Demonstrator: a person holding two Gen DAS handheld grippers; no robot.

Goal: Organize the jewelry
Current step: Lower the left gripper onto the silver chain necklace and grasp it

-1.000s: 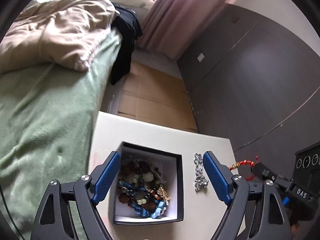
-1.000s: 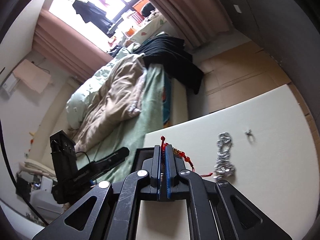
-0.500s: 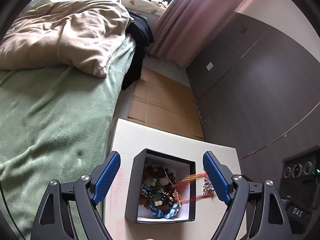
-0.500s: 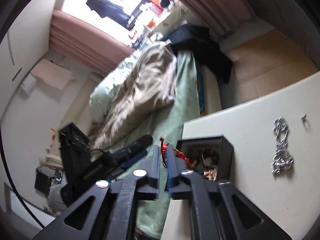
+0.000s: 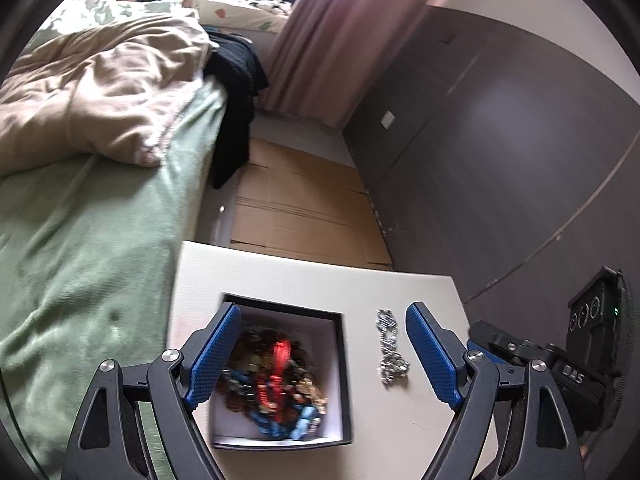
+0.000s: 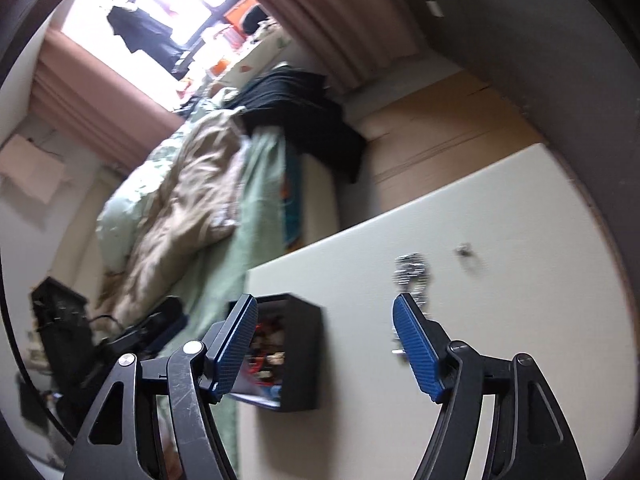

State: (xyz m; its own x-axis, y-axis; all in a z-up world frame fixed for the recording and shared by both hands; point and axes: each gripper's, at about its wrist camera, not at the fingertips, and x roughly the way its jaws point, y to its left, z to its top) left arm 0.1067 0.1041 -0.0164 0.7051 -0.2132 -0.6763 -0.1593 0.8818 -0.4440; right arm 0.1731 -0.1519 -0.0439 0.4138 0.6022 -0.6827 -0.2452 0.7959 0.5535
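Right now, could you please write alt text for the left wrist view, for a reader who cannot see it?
A black box full of mixed jewelry, a red piece on top, sits on a white table between the open left gripper's blue fingers. A silver chain lies beside the box.

The box (image 5: 343, 364) is black outside, white inside, holding a red strand (image 5: 278, 364) among brown and blue beads (image 5: 304, 426). The chain (image 5: 390, 346) is silver on a cream table (image 5: 304, 280). Finger pads (image 5: 432, 354) are blue, dot-textured.
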